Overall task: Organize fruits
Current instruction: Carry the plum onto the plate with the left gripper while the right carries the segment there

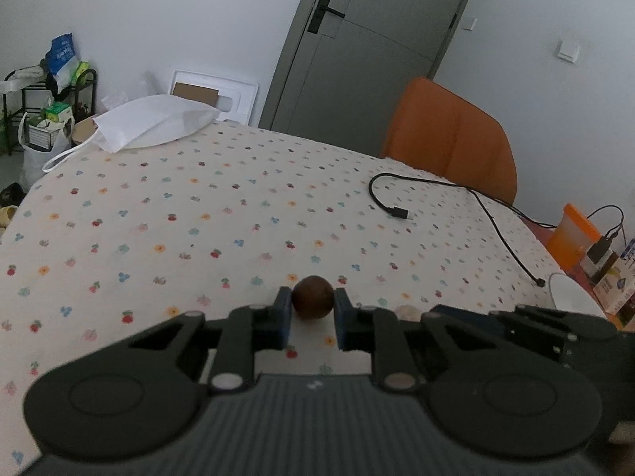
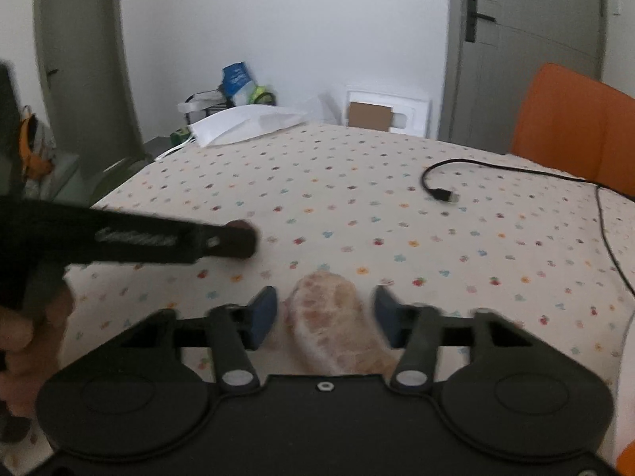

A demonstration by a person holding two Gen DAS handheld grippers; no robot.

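In the left wrist view my left gripper [image 1: 312,301] is shut on a small round brown fruit [image 1: 312,296], its blue pads touching both sides, just above the spotted tablecloth [image 1: 222,206]. In the right wrist view my right gripper [image 2: 324,304] is open, its blue pads standing apart on either side of a peeled orange-pink citrus piece [image 2: 331,317] that lies on the cloth. The left gripper [image 2: 238,238] also shows there, reaching in from the left with the brown fruit at its tip. The right gripper shows at the right of the left wrist view [image 1: 516,319].
A black cable [image 1: 401,212] lies on the cloth at the right. A white bag [image 1: 158,119] sits at the far left edge. An orange chair [image 1: 452,139] stands behind the table. A white bowl [image 1: 571,297], orange cup [image 1: 571,238] and boxes sit at the right edge.
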